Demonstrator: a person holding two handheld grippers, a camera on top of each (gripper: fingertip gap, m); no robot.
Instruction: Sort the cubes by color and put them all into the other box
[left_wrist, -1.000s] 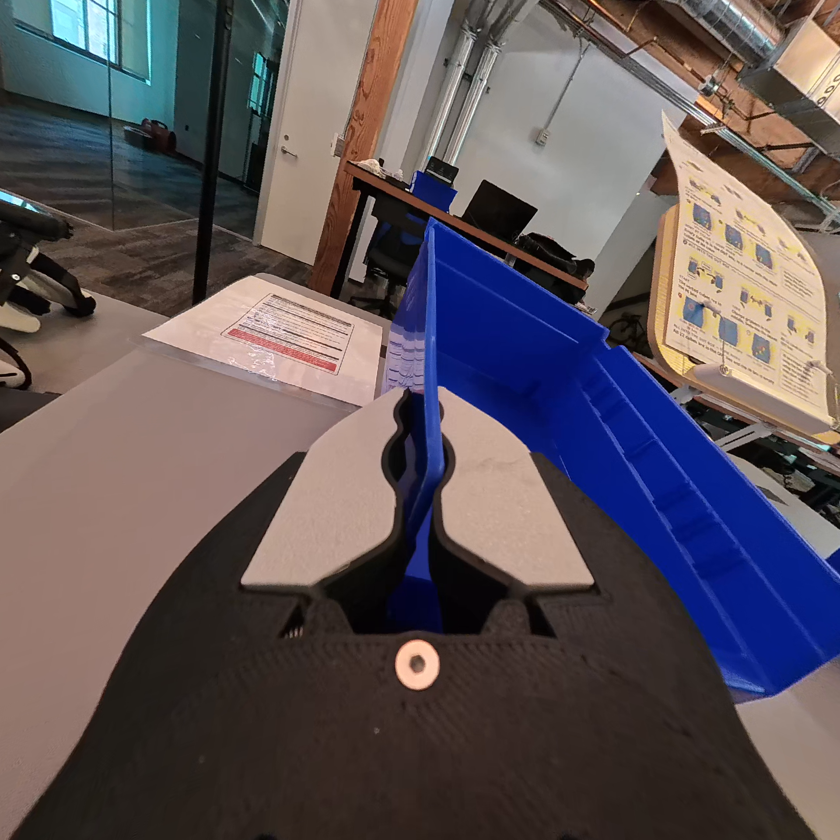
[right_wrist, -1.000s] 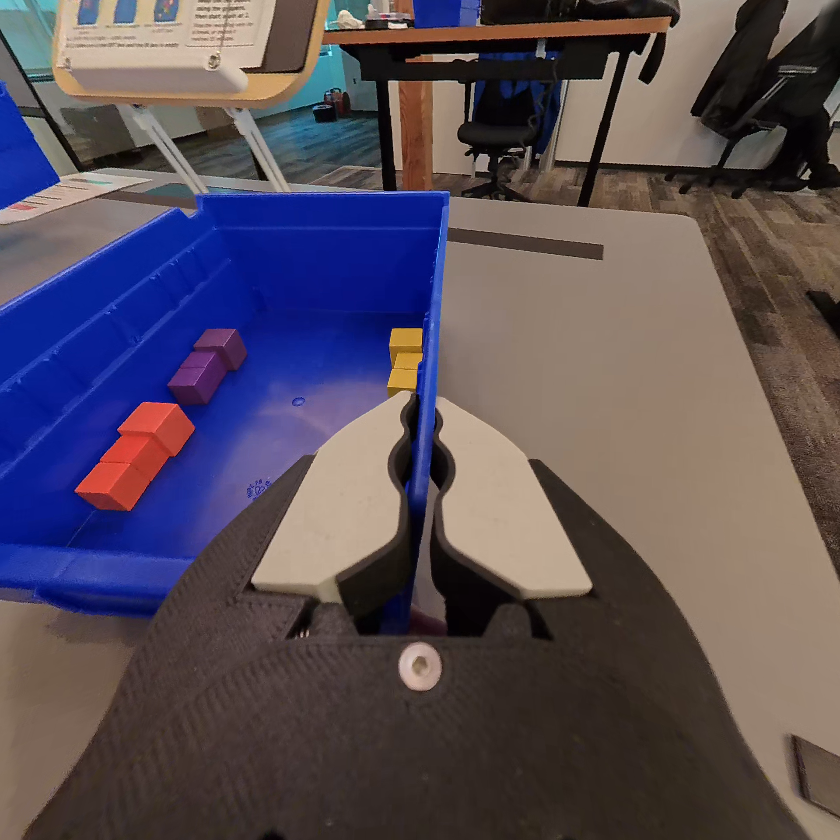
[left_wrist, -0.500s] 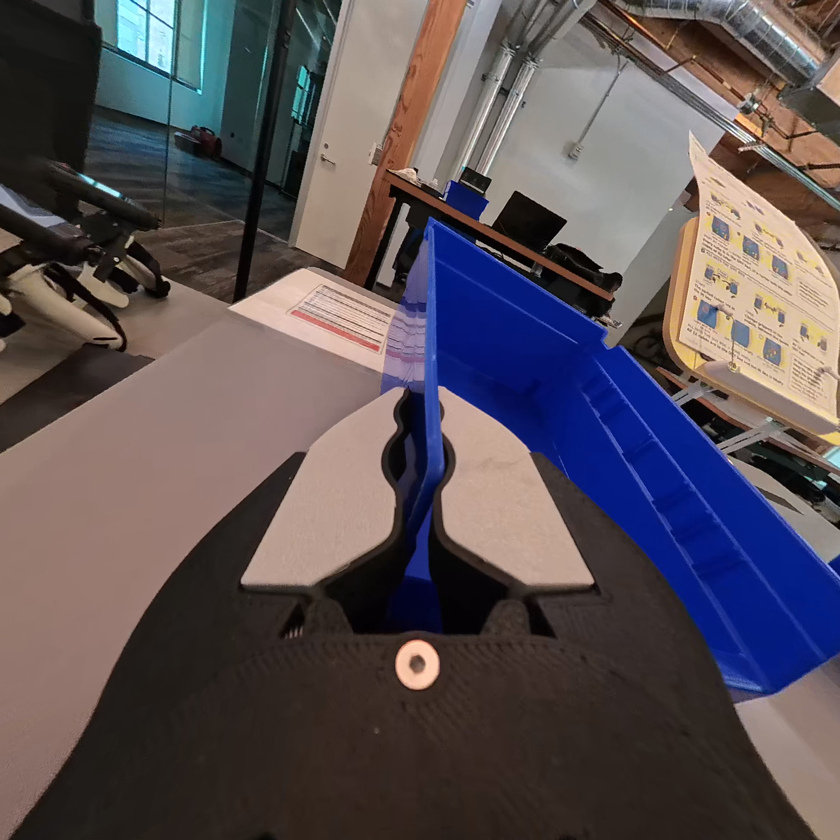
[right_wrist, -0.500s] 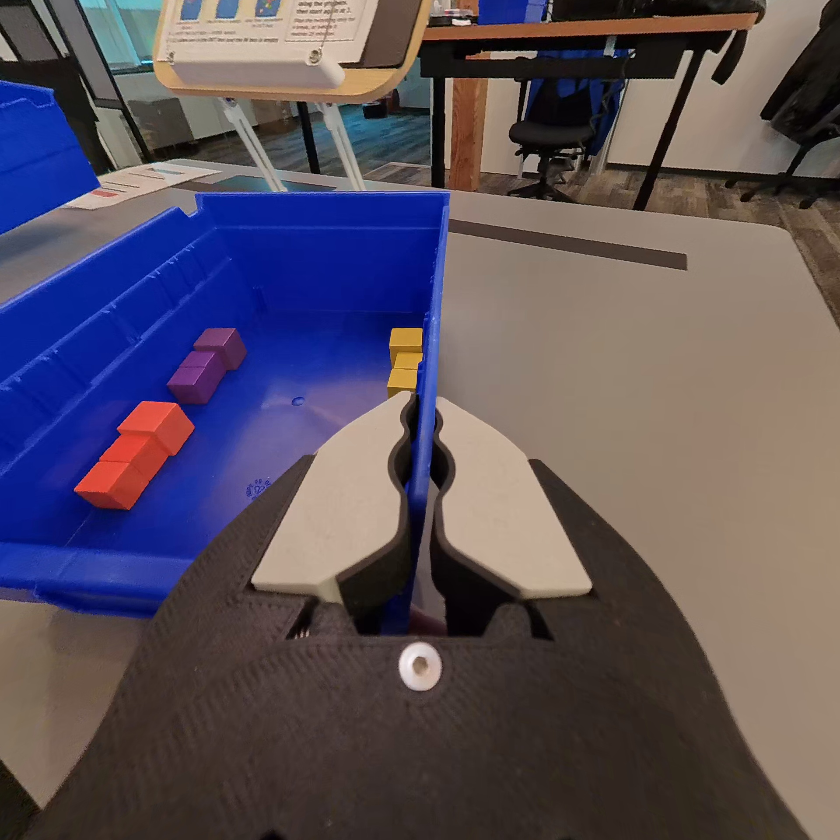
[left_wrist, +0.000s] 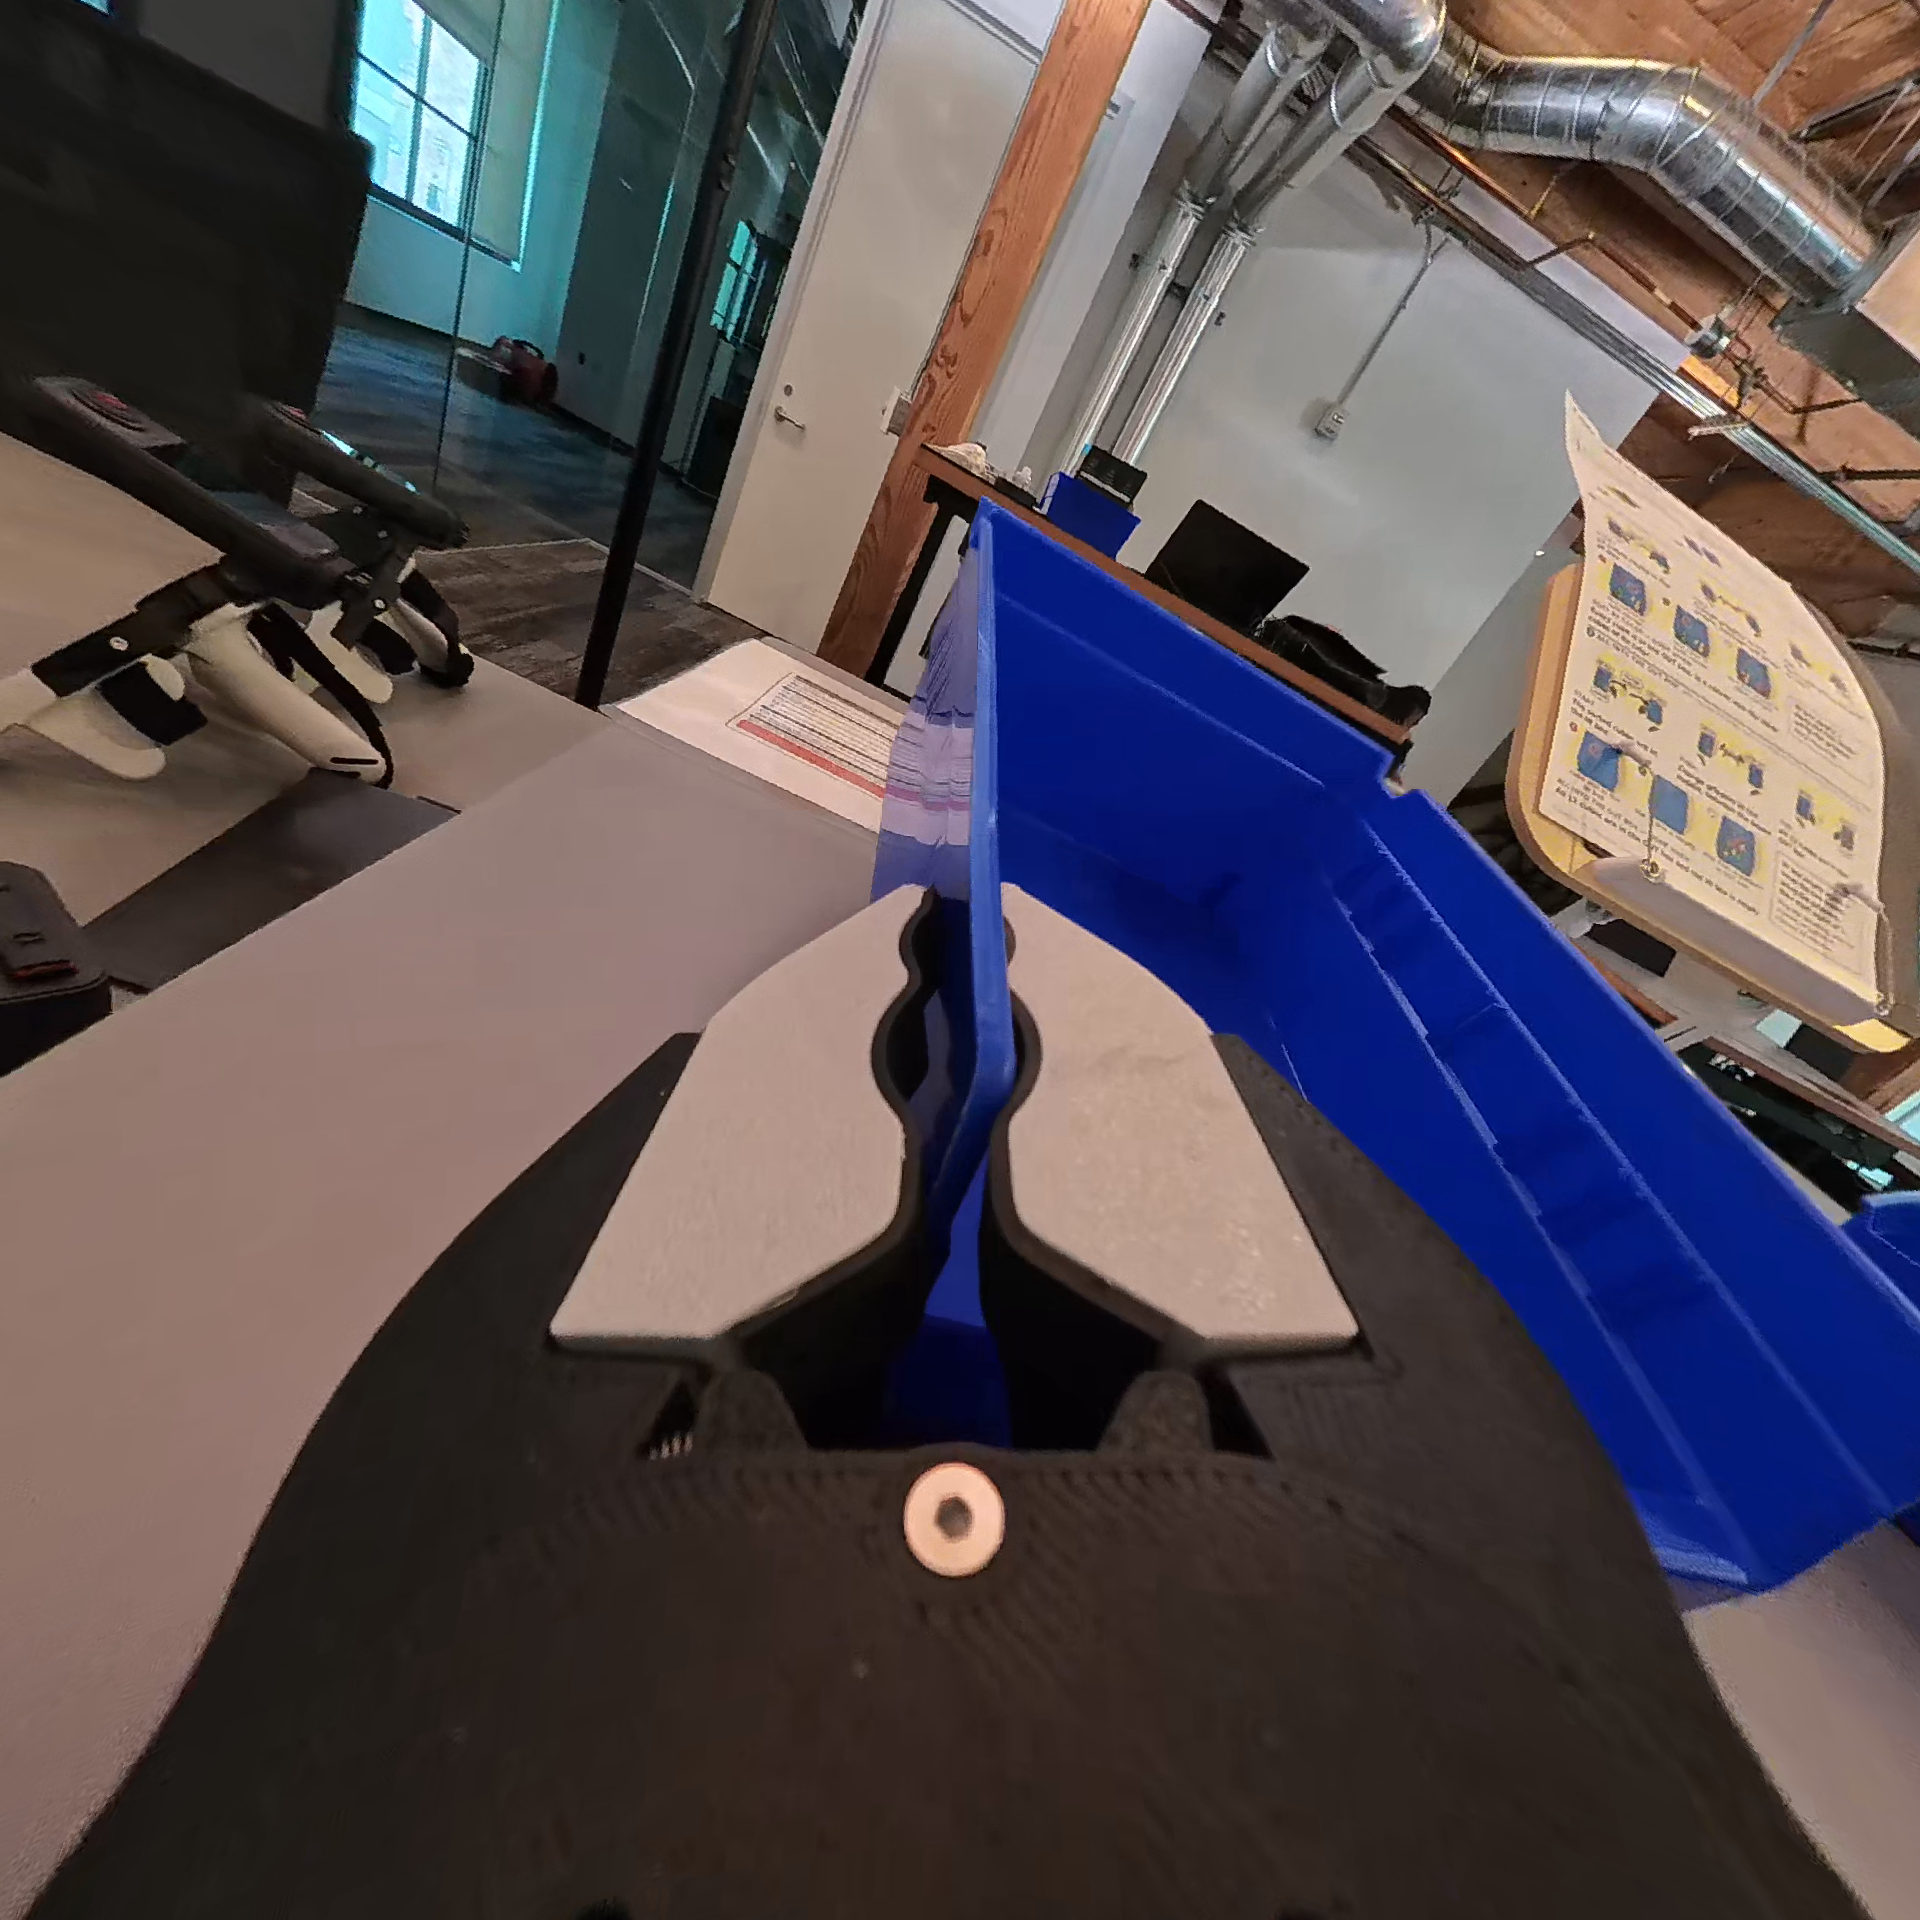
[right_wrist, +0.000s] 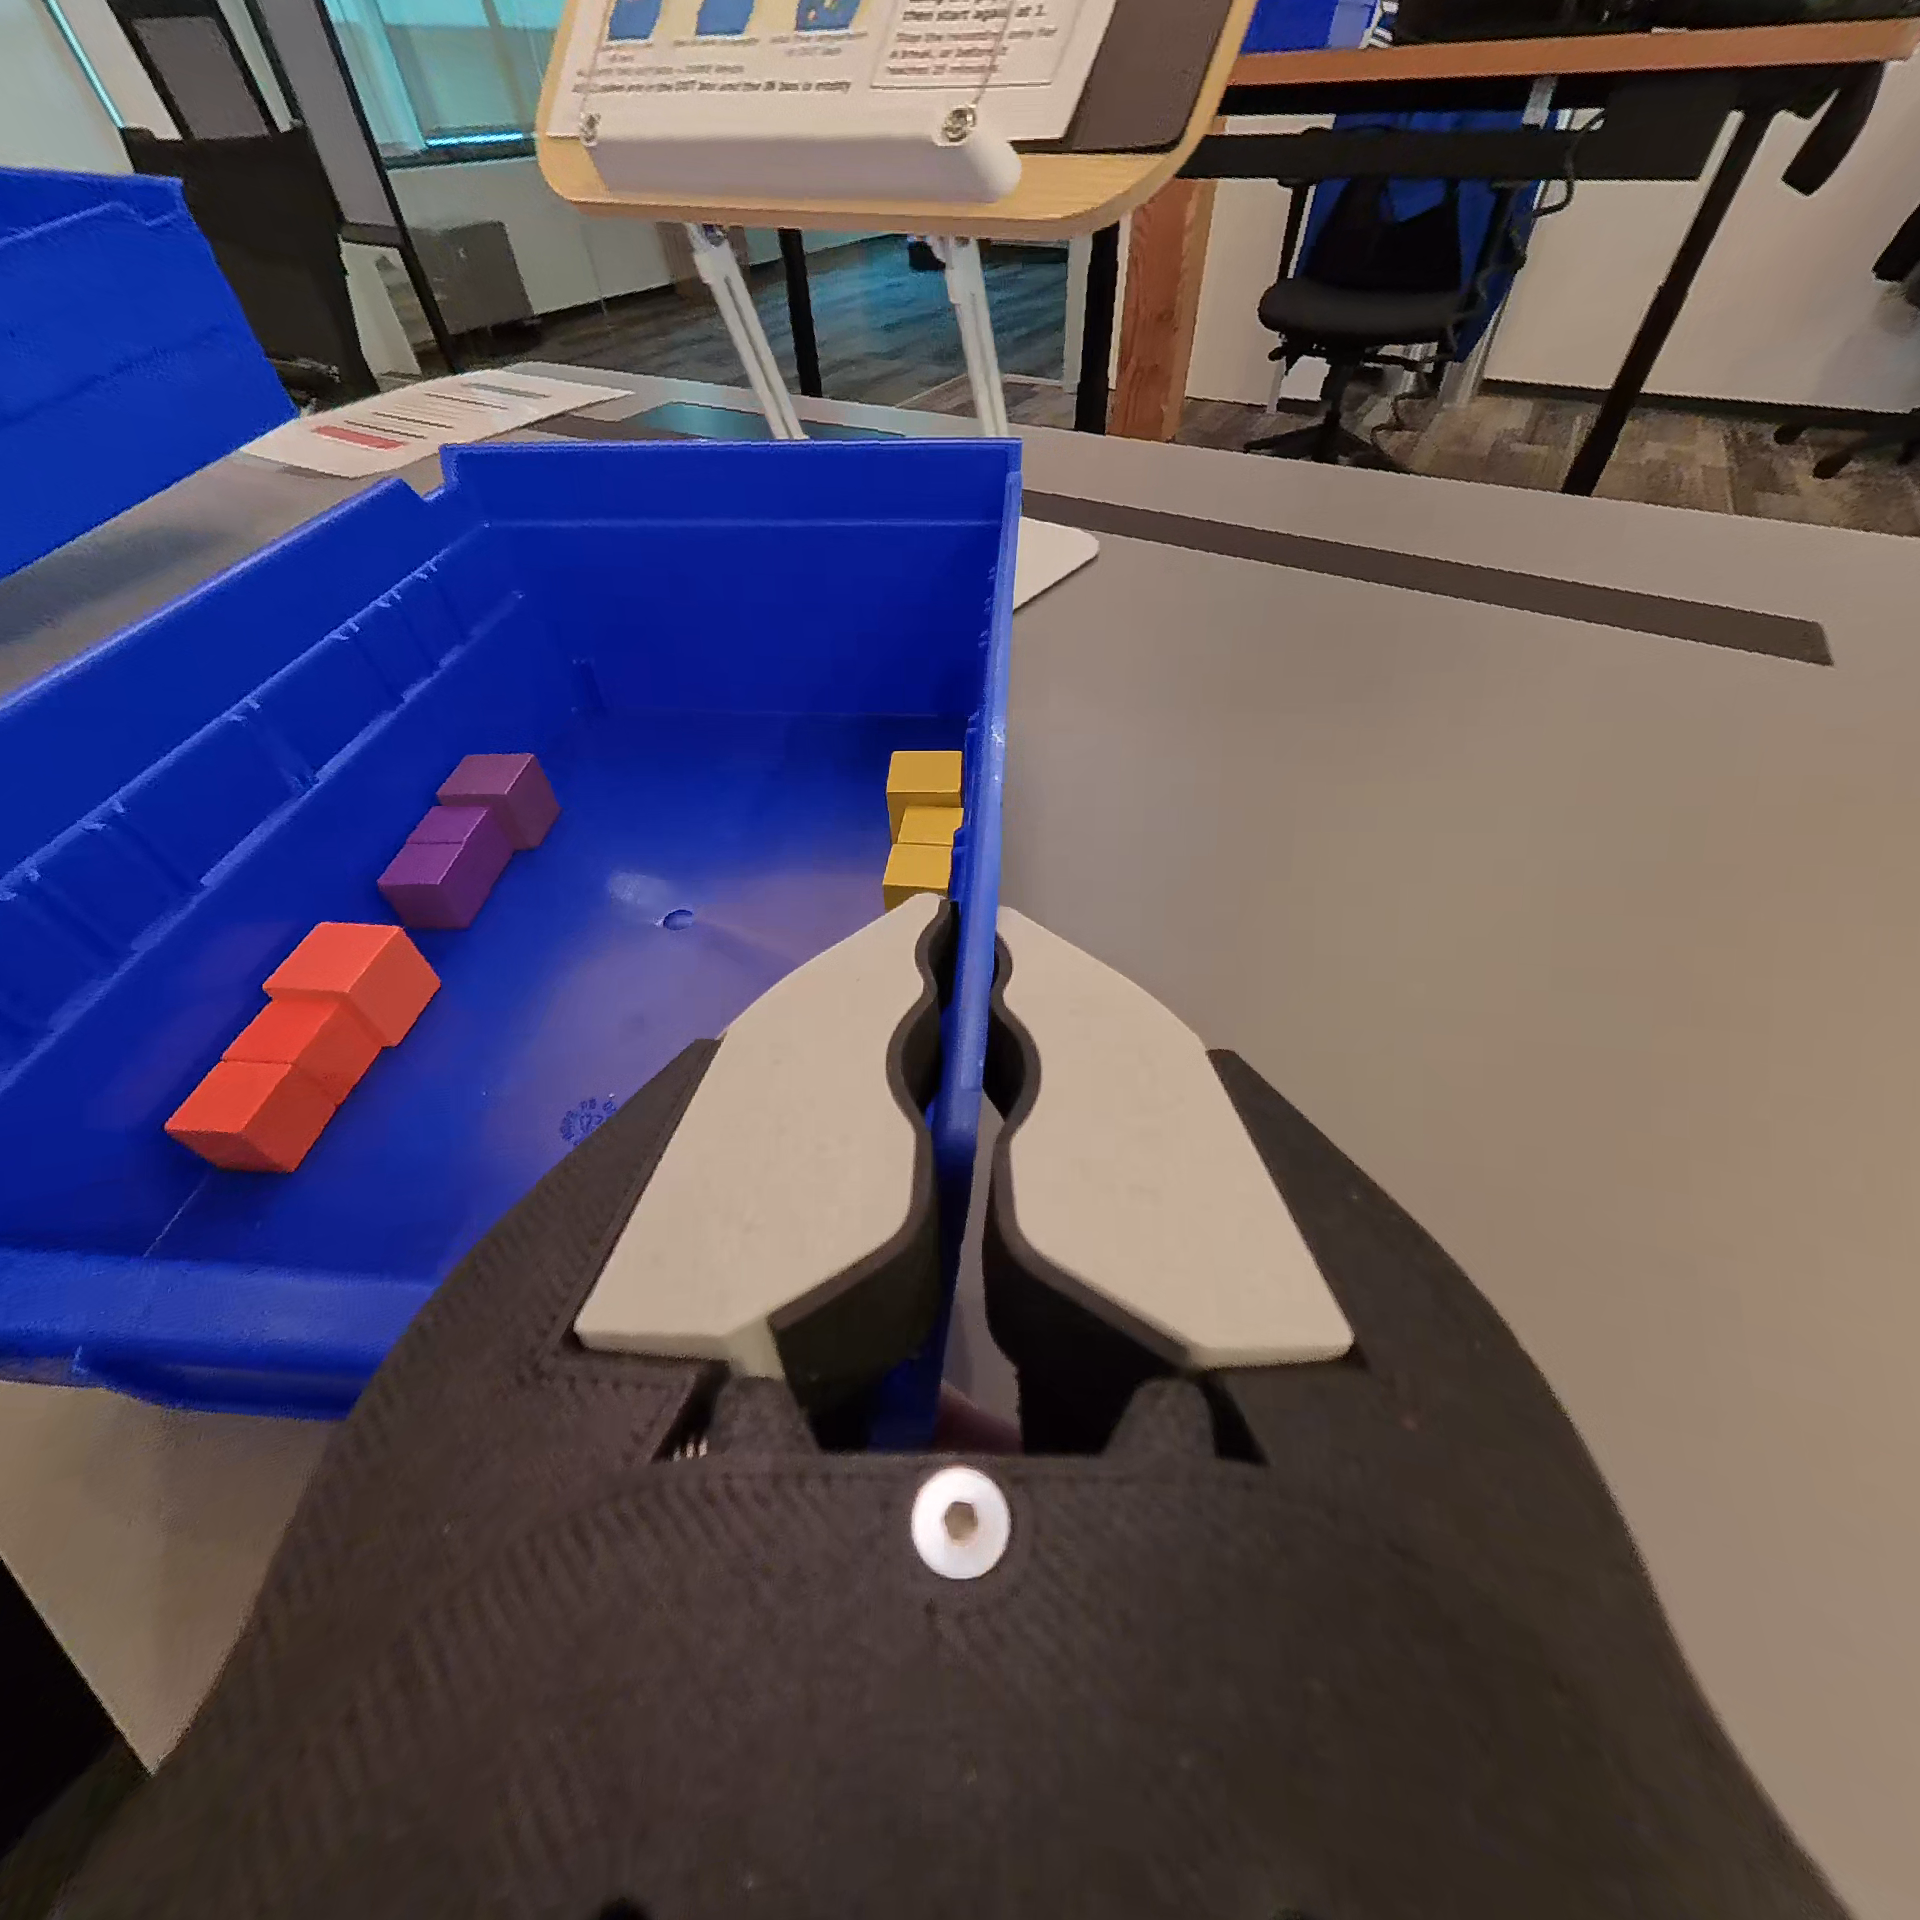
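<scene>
My left gripper (left_wrist: 961, 904) is shut on the left wall of a blue box (left_wrist: 1299, 883); no cubes show in the part of its inside that I see. My right gripper (right_wrist: 968, 909) is shut on the right wall of a second blue box (right_wrist: 727, 582). On that box's floor lie three red cubes (right_wrist: 312, 1039) at the near left, purple cubes (right_wrist: 468, 842) behind them, and three yellow cubes (right_wrist: 920, 821) against the right wall. The left-held box also shows in the right wrist view (right_wrist: 114, 353), at the far left.
Both boxes are over a grey table (right_wrist: 1455, 935). An instruction board on a stand (right_wrist: 883, 104) rises behind them. A laminated sheet (left_wrist: 821, 717) lies at the table's far edge. Other grippers (left_wrist: 239, 644) rest on a surface to the left. Desks and an office chair (right_wrist: 1371, 312) stand beyond. Left tips to right tips: about 75 centimetres.
Both grippers stay shut on their box walls. The backgrounds have shifted right in both views while each box keeps its place between the fingers, so each box moves with its gripper.
</scene>
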